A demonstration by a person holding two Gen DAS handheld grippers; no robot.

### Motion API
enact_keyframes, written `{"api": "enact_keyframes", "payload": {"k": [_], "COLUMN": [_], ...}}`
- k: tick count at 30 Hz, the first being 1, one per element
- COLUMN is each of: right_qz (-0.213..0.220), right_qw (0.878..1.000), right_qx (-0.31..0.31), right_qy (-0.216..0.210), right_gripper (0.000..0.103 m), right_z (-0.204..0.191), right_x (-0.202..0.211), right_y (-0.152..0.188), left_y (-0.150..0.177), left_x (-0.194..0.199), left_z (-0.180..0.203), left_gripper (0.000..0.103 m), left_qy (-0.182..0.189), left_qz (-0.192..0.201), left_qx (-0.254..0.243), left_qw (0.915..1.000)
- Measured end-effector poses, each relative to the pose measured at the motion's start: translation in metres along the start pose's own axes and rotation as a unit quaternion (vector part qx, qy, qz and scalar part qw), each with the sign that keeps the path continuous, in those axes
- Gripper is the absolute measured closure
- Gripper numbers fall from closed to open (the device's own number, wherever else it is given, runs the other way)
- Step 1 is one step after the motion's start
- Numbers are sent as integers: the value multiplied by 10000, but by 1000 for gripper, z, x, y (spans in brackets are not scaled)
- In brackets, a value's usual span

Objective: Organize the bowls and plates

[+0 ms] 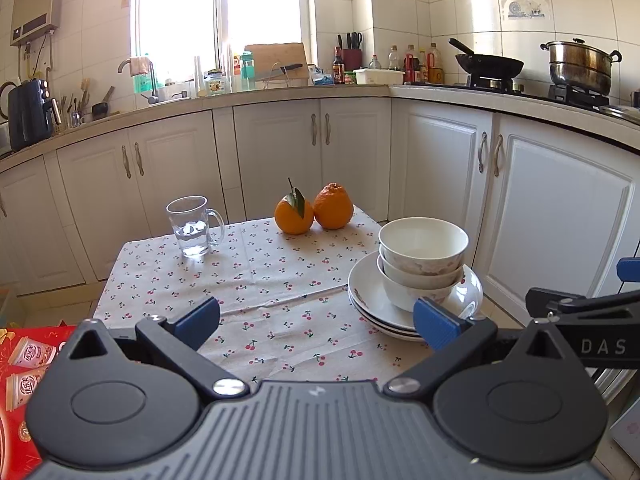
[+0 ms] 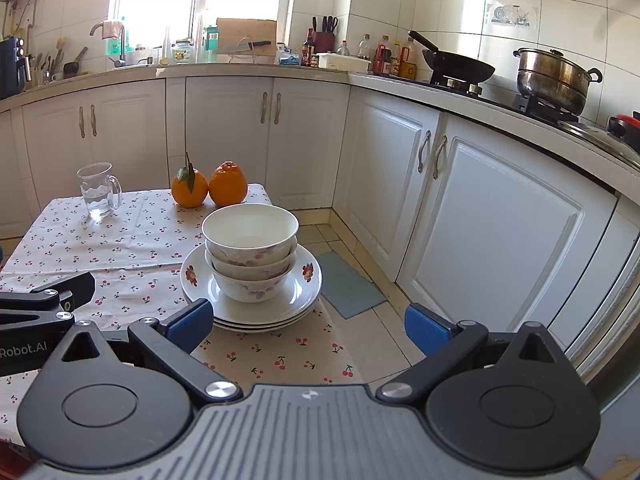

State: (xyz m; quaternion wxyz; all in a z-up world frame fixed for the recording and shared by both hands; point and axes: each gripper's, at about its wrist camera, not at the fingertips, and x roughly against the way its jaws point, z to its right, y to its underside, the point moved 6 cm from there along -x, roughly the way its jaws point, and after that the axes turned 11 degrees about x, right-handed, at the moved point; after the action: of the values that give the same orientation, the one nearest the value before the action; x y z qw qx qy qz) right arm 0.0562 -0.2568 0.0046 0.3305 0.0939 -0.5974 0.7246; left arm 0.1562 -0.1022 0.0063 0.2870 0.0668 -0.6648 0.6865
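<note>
Right wrist view: bowls nested on plates at table corner, compact and stable; I've got both grippers, right and left, spread wide, empty.

Daylight blows out the window; fisheye bends edges.

I see three white bowls nested upright, rims up, with faint pink floral print on their outer walls. They sit centred on a stack of three white plates with red flower motifs on the rim. The whole stack rests at the table's right edge, near its front corner.
</note>
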Motion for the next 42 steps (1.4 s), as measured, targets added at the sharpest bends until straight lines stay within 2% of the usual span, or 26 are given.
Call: {"api": "enact_keyframes", "payload": {"k": [42], "right_qz": [64], "right_qw": [9999], "right_qx": [42], "right_qy": [70], "right_gripper": [0], "right_z": [0], "right_x": [3], "right_y": [-1], "left_y": [0], "left_x": [1], "left_z": [0], "left_gripper": [1], "left_qy": [19], "left_qz": [15], "left_qx": [16], "left_qw": [10000]}}
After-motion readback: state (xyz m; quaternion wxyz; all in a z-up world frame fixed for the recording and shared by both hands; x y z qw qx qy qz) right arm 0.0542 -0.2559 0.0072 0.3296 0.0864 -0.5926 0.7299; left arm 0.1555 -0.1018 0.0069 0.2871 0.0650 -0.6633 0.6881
